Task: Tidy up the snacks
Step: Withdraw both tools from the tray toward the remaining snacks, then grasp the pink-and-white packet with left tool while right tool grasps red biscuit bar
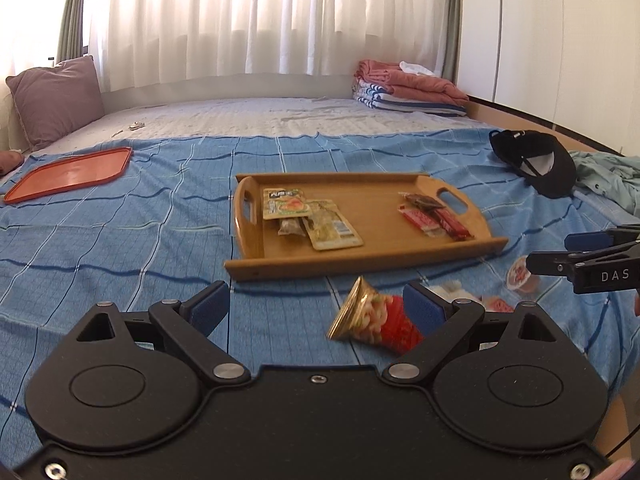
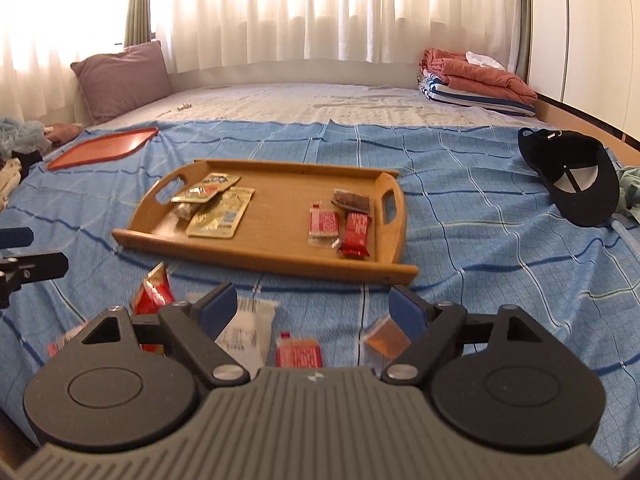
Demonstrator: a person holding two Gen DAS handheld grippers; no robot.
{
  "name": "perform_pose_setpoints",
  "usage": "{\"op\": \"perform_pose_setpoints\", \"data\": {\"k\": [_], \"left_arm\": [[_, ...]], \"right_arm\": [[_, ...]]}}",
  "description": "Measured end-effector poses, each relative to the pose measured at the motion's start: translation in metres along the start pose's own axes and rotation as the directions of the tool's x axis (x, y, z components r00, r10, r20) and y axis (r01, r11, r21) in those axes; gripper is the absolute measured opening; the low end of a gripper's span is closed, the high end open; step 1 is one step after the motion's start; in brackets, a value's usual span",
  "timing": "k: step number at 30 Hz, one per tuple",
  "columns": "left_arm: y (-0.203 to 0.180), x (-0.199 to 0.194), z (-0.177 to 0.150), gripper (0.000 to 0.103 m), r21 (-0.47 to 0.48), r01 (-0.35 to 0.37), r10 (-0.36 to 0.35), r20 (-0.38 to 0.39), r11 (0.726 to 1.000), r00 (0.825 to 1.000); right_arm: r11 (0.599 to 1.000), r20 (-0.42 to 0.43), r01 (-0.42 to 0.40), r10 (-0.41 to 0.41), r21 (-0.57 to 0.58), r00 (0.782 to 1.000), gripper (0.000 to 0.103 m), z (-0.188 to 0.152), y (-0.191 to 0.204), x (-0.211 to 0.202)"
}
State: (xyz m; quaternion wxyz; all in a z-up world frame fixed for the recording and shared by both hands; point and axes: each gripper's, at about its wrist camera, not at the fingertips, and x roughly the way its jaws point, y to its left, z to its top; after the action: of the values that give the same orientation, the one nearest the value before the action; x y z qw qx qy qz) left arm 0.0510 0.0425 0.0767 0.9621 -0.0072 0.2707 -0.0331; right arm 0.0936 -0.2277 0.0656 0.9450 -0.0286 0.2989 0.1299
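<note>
Left gripper (image 1: 316, 308): jaws wide apart, nothing grasped. Right gripper (image 2: 312, 312): jaws spread, nothing grasped.

Wooden tray (image 1: 372, 196) on blue sheet (image 1: 120, 220), ahead of both grippers. Green packets (image 1: 308, 220) at tray's left end, red bars (image 1: 434, 216) at right end.

Left view only: crumpled red-gold bag (image 1: 372, 316) on sheet, just beside right finger; round cup (image 1: 520, 274) below right gripper's tips.

Right view only: white packet (image 2: 248, 332), red packet (image 2: 298, 352), orange sachet (image 2: 386, 338) loose on sheet between jaws, none touched.

Both views: orange lid (image 2: 104, 146) far left, black cap (image 2: 576, 176) far right.
</note>
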Motion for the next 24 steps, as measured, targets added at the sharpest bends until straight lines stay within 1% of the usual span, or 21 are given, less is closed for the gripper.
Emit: {"op": "perform_pose_setpoints", "data": {"k": [8, 11, 18, 21, 24], "left_arm": [[0.001, -0.009, -0.031, 0.093, 0.022, -0.017, 0.017, -0.020, 1.000, 1.000], [0.002, -0.010, -0.042, 0.093, 0.017, -0.022, 0.023, -0.032, 1.000, 0.999], [0.004, -0.010, -0.063, 0.093, 0.025, -0.034, 0.036, -0.055, 0.999, 0.998], [0.004, -0.010, -0.069, 0.090, 0.028, -0.018, 0.020, -0.067, 0.999, 0.998], [0.003, -0.008, -0.074, 0.082, 0.035, -0.013, 0.016, -0.081, 0.999, 0.997]], "right_arm": [[0.999, -0.036, 0.033, -0.035, -0.041, 0.999, 0.088, -0.031, -0.003, -0.003], [0.998, -0.054, 0.041, -0.043, -0.037, 0.998, 0.085, -0.041, -0.005, -0.002], [0.997, -0.076, 0.066, -0.069, -0.046, 0.995, 0.085, -0.060, -0.006, 0.003], [0.996, -0.083, 0.068, -0.073, -0.058, 0.994, 0.085, -0.065, -0.005, 0.005], [0.996, -0.087, 0.067, -0.073, -0.063, 0.994, 0.085, -0.068, -0.003, 0.008]]}}
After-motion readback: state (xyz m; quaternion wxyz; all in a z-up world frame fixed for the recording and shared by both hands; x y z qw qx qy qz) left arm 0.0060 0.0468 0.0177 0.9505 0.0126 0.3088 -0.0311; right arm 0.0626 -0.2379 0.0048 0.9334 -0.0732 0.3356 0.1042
